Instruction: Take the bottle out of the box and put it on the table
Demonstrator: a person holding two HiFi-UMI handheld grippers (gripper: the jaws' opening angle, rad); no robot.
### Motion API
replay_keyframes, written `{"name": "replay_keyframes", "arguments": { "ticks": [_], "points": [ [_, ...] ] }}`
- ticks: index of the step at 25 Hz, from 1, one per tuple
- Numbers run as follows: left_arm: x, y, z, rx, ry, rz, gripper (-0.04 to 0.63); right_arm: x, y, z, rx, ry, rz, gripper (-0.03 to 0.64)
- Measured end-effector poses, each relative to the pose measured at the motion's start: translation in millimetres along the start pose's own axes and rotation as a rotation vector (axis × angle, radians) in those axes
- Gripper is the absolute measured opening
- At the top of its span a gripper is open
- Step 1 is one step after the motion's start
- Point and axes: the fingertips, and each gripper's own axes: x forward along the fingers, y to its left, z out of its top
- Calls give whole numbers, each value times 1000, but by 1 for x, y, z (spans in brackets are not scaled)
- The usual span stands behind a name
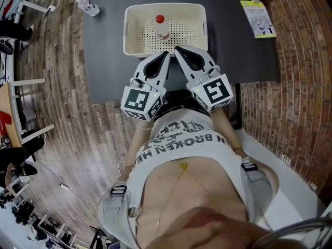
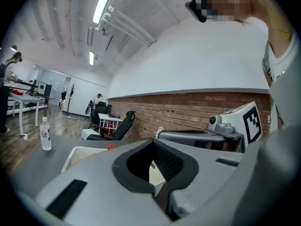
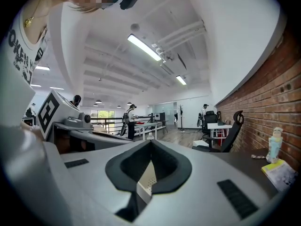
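The job has barely begun: this is the approach, with nothing taken hold of yet. The bottle point(image 1: 161, 28), a small clear one with a red cap, stands upright inside the white perforated box point(image 1: 128, 33), a little towards its far side, and the box sits at the far middle of the dark table point(image 1: 104, 61).

The person stands at the near edge holding both tools out side by side, nearly level. The left gripper point(image 1: 165, 54) and the right gripper point(image 1: 176, 49) have their tips close together right at the near rim of the box, short of the bottle. Both have their jaws closed tip to tip with nothing between them; through the gap behind the tips each gripper view shows only a sliver of the box's pale wall.

I reckon the next move calls for one tool to spread its jaws wide enough for the bottle's body, go over the near rim and come in around the bottle below the cap, then close, lift it straight up clear of the wall and carry it out. There is plenty of bare table to the left and right of the box for setting it down.

A second clear bottle point(image 1: 87, 6) already stands at the far left corner, and a booklet point(image 1: 258, 18) lies at the far right, both well apart from the box.
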Motion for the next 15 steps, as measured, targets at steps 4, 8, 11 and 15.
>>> {"name": "replay_keyframes", "arguments": {
  "ticks": [4, 8, 11, 15],
  "points": [
    [18, 5, -1, -7, 18, 12, 6, 7, -16, 0, 5, -3, 13, 8],
    [34, 8, 2, -2, 24, 22, 6, 11, -34, -1, 5, 10, 17, 8],
    [46, 10, 2, -5, 28, 33, 6, 14, -45, -3, 4, 14, 27, 8],
    [60, 10, 4, -7, 30, 48, 6, 18, -57, -3, 4, 14, 49, 8]
  ]
}}
